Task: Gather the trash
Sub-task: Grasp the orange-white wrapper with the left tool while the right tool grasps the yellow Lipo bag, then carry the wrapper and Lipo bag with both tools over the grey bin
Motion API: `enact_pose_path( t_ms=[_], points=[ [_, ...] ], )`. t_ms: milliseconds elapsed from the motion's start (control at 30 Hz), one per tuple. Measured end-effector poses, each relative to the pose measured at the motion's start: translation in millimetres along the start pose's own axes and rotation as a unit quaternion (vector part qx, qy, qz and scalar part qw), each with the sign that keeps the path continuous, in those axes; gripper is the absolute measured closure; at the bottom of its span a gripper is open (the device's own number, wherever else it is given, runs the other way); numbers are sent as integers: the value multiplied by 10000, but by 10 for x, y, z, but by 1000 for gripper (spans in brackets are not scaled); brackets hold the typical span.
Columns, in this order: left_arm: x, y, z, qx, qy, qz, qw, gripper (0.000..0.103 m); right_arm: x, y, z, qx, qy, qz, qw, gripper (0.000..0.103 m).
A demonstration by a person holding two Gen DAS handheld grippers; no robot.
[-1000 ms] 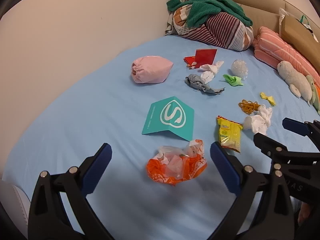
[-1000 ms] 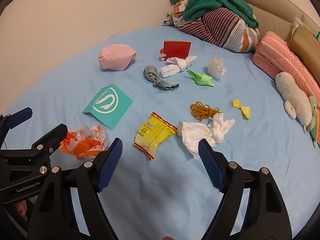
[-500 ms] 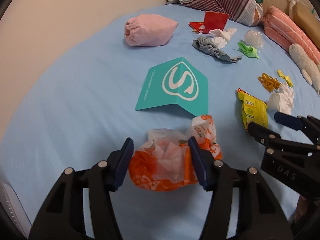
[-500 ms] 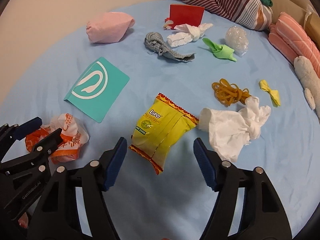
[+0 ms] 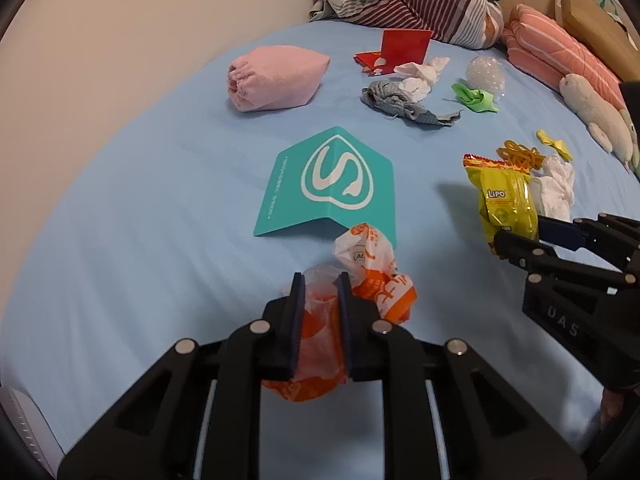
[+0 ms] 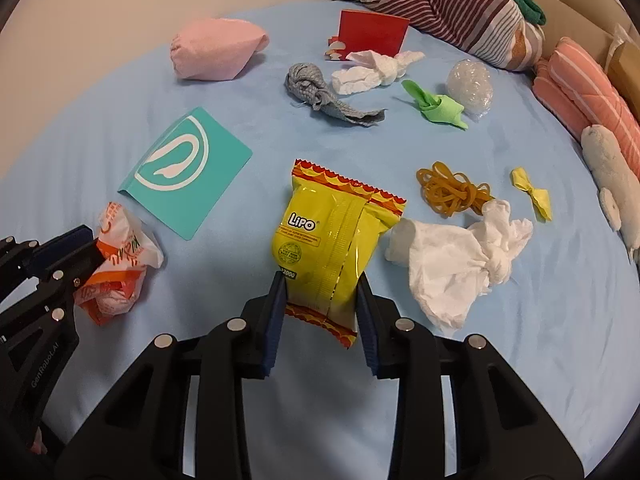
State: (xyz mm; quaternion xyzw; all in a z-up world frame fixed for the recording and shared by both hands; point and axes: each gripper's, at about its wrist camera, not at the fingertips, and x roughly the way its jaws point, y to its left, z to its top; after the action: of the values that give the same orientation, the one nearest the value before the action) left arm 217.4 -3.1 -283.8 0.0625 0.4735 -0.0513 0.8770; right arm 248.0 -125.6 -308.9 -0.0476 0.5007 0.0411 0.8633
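Two tongs down on the bed [image 5: 120, 200], both have just been closing. Left tongs [image 5: 321, 288]: pads pressed into the crumpled orange-and-white plastic bag [image 5: 372, 280], bag squeezed between them, its upper end sticking out past the tips, bottom bulging below the pads. Right tongs [image 6: 322, 284]: clamped on the lower end of the yellow LiPO snack packet [image 6: 332, 232], pads against both side edges, rest of the packet lying forward on the sheet.

Bag sits just below the teal folded card [image 5: 332, 184], its top overlapping the card's lower edge in the left view. Packet lies between the card and the white tissue wad [image 6: 456, 260]; wad is just beside the packet's right edge, can't tell if touching.

Loose items farther up the bed:
- brown rubber bands [image 6: 450, 192], touching the top of the tissue wad
- yellow twisted scrap [image 6: 534, 194], right of the bands
- green paper twist [image 6: 436, 108], beside a clear plastic ball [image 6: 470, 86]
- grey rag [image 6: 316, 90]
- second white tissue [image 6: 376, 70] in front of a red card [image 6: 372, 34]
- pink fabric bundle [image 6: 216, 48], far left

Striped bedding pile [image 6: 460, 12] at the head, plush toy [image 6: 612, 176] at the right edge.
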Motion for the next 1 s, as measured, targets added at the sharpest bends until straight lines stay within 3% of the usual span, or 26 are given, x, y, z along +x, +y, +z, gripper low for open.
enact_pose_path(
  t_ms=[67,100,633,1000],
  points=[
    [-30,-30,3,64,-45,-27,10000,88,-52,-31,10,63,-70,20,10000,72],
    [-48,-41,1,89,-73,-40,9999,99,-78,-40,14,73,-99,30,9999,72],
    [-246,-114,-14,240,-287,-42,9993,99,-348,16,-47,-106,-433,-25,9990,72],
    [-541,-26,-60,72,-503,-23,9987,99,-552,22,-141,-178,-543,-37,9984,72]
  ],
)
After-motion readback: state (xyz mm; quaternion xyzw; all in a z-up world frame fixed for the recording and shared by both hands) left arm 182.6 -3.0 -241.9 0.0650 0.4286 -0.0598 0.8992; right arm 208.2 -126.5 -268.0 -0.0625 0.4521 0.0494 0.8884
